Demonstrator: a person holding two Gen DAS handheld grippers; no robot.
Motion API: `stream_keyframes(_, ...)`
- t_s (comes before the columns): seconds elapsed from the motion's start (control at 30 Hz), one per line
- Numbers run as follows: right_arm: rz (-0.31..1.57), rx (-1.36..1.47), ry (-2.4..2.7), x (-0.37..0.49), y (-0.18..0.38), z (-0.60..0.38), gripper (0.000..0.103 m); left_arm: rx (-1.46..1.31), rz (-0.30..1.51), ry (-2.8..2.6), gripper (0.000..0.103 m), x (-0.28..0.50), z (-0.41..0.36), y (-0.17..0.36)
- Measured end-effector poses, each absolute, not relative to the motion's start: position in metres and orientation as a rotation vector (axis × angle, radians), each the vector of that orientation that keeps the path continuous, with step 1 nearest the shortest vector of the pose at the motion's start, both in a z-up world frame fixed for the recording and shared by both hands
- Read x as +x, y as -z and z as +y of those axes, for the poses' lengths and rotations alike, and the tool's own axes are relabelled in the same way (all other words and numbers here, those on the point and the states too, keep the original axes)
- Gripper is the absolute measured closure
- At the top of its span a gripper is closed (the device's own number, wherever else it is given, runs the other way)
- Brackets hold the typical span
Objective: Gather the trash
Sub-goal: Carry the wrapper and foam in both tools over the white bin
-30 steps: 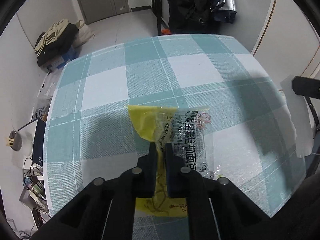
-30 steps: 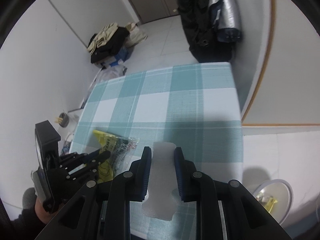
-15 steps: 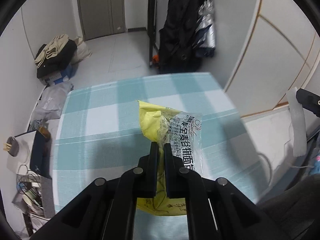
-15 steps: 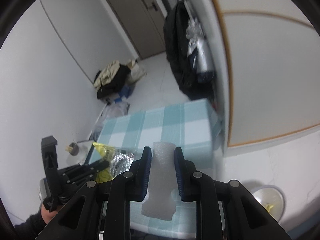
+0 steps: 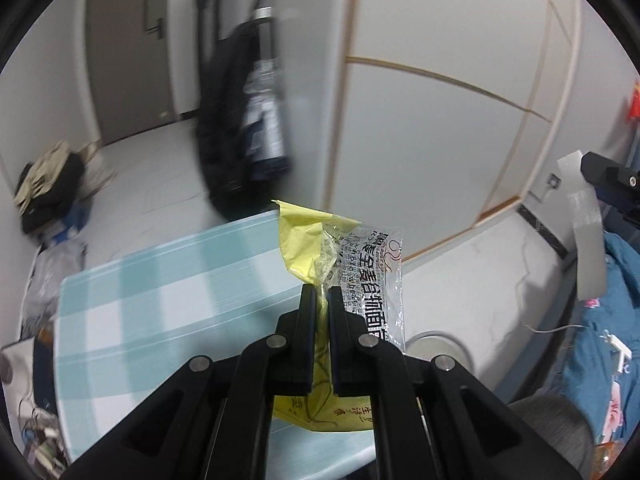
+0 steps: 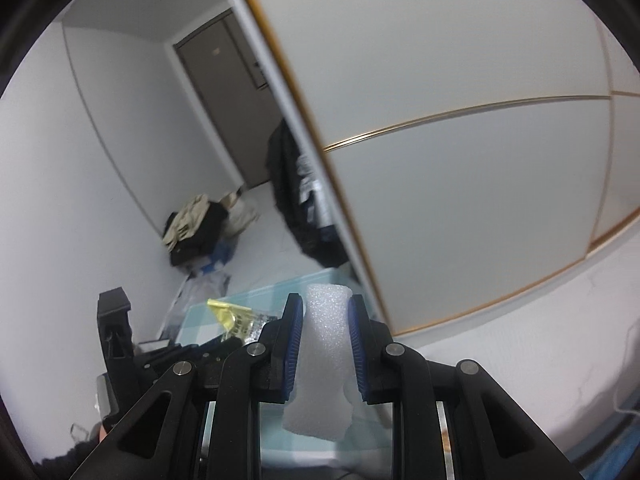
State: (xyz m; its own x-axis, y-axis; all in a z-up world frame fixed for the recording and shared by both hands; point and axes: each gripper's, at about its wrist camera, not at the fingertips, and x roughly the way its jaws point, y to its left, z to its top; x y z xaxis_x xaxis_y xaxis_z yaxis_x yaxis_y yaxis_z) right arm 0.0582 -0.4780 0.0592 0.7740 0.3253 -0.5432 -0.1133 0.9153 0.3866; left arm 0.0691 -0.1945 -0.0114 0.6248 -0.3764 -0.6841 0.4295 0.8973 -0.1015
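Observation:
My left gripper (image 5: 321,292) is shut on a yellow and clear plastic wrapper (image 5: 360,264) with black print and holds it high above the table. My right gripper (image 6: 325,306) is shut on a white foam piece (image 6: 326,356), also lifted. The foam piece hangs at the right edge of the left wrist view (image 5: 584,224). The wrapper (image 6: 236,318) and the left gripper's body show low left in the right wrist view.
The teal and white checked table (image 5: 160,312) lies below and to the left. A round white bin (image 5: 440,346) stands on the floor at its right side. A white panelled wall (image 5: 440,120) is ahead. A dark coat (image 5: 240,120) hangs by the door; clothes lie on the floor.
Both grippers have risen and swung right, away from the table, each still holding its piece. The table has dropped low in both views and the wall now fills them.

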Motion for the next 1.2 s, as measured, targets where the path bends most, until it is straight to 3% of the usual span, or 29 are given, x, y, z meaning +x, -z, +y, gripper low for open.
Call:
stream_keyframes(0.4,0.669,0.344,-0.014,0.013,-0.011,-0.569,0.081,0.19,0.803,0.665,0.101,0.066,-0.3,0.027)
stream_keyframes(0.77,0.801,0.492,0.062,0.022,0.088,-0.621,0.081,0.321,0.956,0.81,0.101,0.078,-0.378,0.093)
stream_keyframes(1.2,1.004,0.659,0.109,0.053,0.212,-0.635,0.079,0.361,1.182,0.826,0.101,0.096,-0.413,0.171)
